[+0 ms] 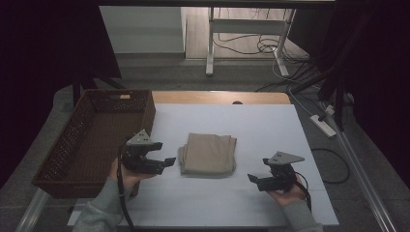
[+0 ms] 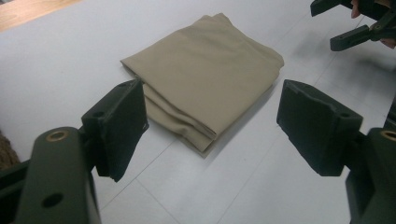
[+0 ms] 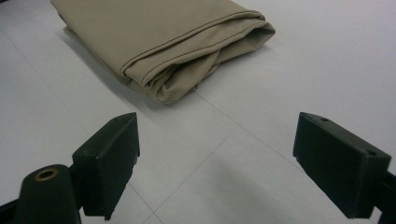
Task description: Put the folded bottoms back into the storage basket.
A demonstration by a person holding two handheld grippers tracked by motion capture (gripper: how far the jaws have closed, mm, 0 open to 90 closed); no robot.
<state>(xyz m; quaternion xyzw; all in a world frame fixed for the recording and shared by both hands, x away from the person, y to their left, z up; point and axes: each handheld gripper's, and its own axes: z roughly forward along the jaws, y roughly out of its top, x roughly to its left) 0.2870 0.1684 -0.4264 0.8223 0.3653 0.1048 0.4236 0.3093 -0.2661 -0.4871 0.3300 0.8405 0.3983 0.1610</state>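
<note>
While a basket sits at the table's left edge, the left gripper hovers just beside the folded cloth, jaws spread and empty. That cloth lies mid-table. Farther right, near its corner, the right gripper waits, jaws likewise spread.
</note>
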